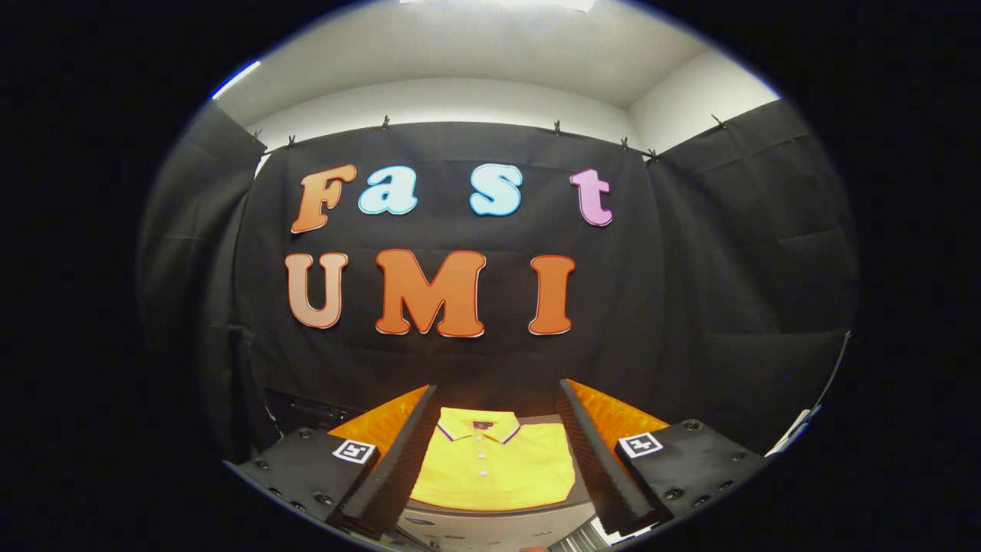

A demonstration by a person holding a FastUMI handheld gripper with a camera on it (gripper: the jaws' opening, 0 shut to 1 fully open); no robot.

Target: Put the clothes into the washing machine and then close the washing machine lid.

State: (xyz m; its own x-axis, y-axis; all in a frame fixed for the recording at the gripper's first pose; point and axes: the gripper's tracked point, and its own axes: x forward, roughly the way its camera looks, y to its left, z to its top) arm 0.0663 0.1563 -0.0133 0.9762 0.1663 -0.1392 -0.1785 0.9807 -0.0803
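Looking along the fingers, the scene is read left to right. The gripper is held with its jaws wide apart, nothing between the pads and nothing touched.

Left: the left finger is seen angled inward, black booth cloth behind it.

Centre: a yellow polo shirt is laid flat, collar at the far end, buttoned placket running toward the near side. It is framed between the two fingers and lies just beyond them, on a dark surface whose edge is seen below the near hem. A pale, glossy panel is seen just under that edge; whether it belongs to the washing machine cannot be told. No drum, lid or opening is made out, so contents cannot be stated.

Right: the right finger mirrors the left. A pale strip is seen at the far right; too small to identify.

Handling, as judged: the shirt is expected to be light, soft and limp, not fragile. It will drape and unfold once lifted, and a thin single layer could slip from the pads. A bunched pinch is advised, best taken at the collar or upper chest where the cloth is doubled and thicker. A grab at the near hem would likely let the body trail and snag on the way in.

Task stage, as judged: start. Shirt not yet gripped, lid step not yet reached.
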